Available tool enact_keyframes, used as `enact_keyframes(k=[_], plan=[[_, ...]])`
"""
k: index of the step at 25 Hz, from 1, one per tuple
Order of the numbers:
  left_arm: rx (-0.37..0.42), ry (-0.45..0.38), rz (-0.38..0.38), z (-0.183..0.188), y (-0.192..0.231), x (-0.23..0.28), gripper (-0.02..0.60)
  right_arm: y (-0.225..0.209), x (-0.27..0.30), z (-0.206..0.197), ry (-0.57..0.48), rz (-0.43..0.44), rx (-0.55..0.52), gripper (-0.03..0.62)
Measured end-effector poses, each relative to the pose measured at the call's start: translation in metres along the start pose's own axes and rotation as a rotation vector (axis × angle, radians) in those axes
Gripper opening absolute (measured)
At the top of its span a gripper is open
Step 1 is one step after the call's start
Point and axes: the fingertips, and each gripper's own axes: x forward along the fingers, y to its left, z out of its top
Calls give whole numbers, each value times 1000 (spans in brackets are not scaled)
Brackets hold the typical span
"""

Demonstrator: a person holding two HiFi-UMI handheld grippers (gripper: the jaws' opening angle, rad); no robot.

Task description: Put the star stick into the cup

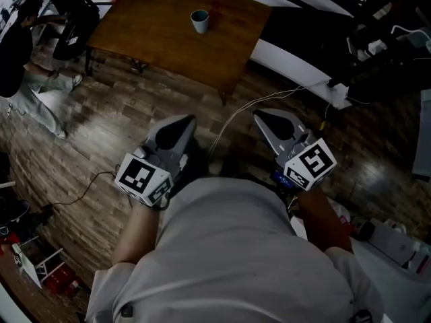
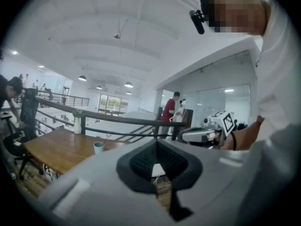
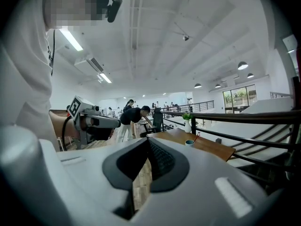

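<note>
A teal cup stands on a wooden table far ahead of me. A thin red star stick shows just beyond the cup; I cannot tell whether it stands in the cup or lies behind it. The cup and stick look small in the left gripper view, and so do the cup and stick in the right gripper view. My left gripper and right gripper are held close to my body over the wooden floor, far from the table. Both are shut and hold nothing.
A white cable runs over the floor between me and the table to a power strip. A seated person is at the table's left. A dark railing runs behind the table, and a white vase stands on it.
</note>
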Motion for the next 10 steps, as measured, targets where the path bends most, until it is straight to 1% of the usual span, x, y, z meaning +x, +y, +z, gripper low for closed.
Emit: enact_keyframes(k=[10], plan=[[1, -13, 3, 0, 7, -1, 3, -1, 4, 1, 2, -1, -8, 6]])
